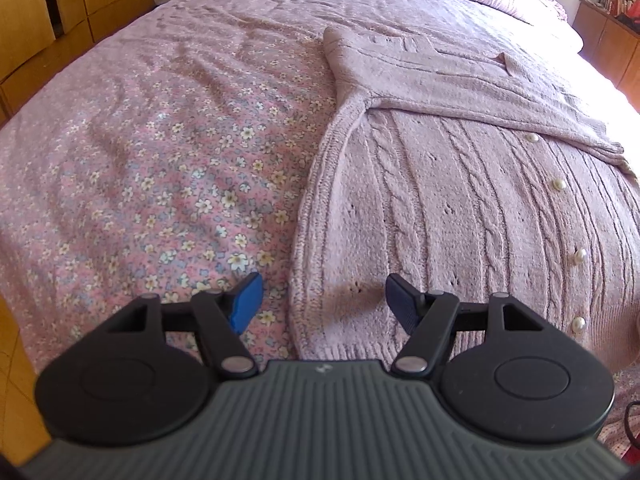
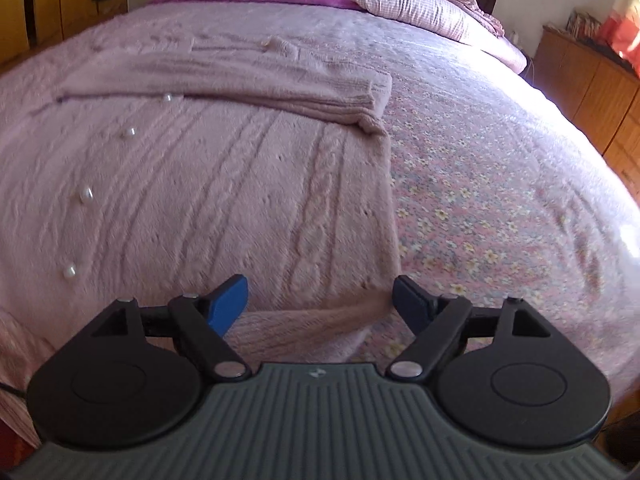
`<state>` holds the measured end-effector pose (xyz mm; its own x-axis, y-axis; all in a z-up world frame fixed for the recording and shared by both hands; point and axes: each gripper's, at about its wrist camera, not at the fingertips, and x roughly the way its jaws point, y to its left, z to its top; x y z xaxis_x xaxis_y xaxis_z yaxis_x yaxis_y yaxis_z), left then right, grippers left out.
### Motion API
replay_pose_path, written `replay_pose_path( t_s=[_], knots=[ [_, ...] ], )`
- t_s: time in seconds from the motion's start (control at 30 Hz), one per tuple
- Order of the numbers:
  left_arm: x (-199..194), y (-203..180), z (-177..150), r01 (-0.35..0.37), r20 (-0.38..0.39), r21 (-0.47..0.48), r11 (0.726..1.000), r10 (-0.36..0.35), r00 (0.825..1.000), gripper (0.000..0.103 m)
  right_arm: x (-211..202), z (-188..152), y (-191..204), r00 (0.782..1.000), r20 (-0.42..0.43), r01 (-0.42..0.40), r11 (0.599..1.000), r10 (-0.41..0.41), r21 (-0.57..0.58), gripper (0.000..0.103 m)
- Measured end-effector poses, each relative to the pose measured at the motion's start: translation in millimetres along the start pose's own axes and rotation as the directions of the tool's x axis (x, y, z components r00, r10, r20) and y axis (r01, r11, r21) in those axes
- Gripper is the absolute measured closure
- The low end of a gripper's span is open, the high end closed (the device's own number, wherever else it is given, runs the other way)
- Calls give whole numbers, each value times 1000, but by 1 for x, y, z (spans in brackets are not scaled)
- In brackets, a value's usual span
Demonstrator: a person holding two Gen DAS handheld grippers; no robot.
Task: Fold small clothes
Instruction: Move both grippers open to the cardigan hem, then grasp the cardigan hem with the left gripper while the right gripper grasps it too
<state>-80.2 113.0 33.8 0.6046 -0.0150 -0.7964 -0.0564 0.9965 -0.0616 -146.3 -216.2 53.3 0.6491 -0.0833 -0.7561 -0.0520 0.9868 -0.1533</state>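
Seen first from the left wrist, the left claw stands spread wide with nothing between its jaws, poised over the near left corner of a pink cable-knit cardigan that lies flat on the floral bedspread; the ribbed side edge of the knit runs forward from the gap between the jaws, and the blue pad hangs over bare bedspread just beside that edge. A row of pearl buttons runs away ahead and to the right of the claw, and a sleeve is folded across the chest farther ahead. From the right wrist, the right claw is likewise spread and empty, its jaws straddling the near right corner of the hem, with the folded sleeve cuff well ahead. The knit looks soft, light and floppy, likely to sag and stretch when lifted, so I would judge the thicker ribbed hem corners the best places to pinch, clear of the buttons.
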Motion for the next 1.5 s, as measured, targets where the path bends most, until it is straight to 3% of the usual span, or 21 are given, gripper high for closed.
replay_pose_path(
  t_s=[0.17,0.43,0.5,0.63,0.87,1.0,1.17,1.2,1.27,1.33,1.37,1.43,1.5],
  knots=[
    [-2,2,-3,14,1,1,1000,-14,1000,34,-5,-16,-10,997,-43,66,996,-69,-67,17],
    [-7,-1,-11,7,3,32,999,-7,1000,34,-17,-23,-28,994,-37,102,993,-104,-51,13],
    [-6,-1,-12,2,11,27,1000,-2,1000,34,-20,-21,-34,997,-22,68,998,-68,-5,13],
    [-2,-4,-15,-14,11,57,998,14,1000,35,-12,-16,-42,995,-12,-98,987,100,131,13],
    [-3,-13,-25,47,-13,151,987,-45,999,43,-5,-15,-41,986,-8,-162,976,165,146,15],
    [5,-21,-28,74,-17,180,981,-73,997,56,2,-16,-32,974,-27,-220,969,224,113,18],
    [13,-17,-26,134,-25,122,984,-132,991,75,20,-12,-28,959,-28,-274,951,280,143,25],
    [13,-16,-26,139,-20,111,984,-137,990,83,22,-12,-28,959,-24,-275,949,282,150,28],
    [12,-11,-27,158,-11,79,984,-157,988,87,21,-13,-30,961,-14,-270,949,275,163,38],
    [10,-10,-29,163,3,64,985,-164,987,89,20,-14,-36,964,-7,-259,948,265,186,65],
    [8,-10,-29,164,13,61,985,-165,986,90,19,-16,-42,963,-2,-263,942,270,210,71],
    [1,-9,-30,173,43,53,983,-176,984,90,19,-19,-54,952,25,-301,913,306,276,89],
    [-7,-5,-26,194,86,13,981,-195,977,90,16,-21,-66,934,89,-354,866,346,352,93]
  ],
)
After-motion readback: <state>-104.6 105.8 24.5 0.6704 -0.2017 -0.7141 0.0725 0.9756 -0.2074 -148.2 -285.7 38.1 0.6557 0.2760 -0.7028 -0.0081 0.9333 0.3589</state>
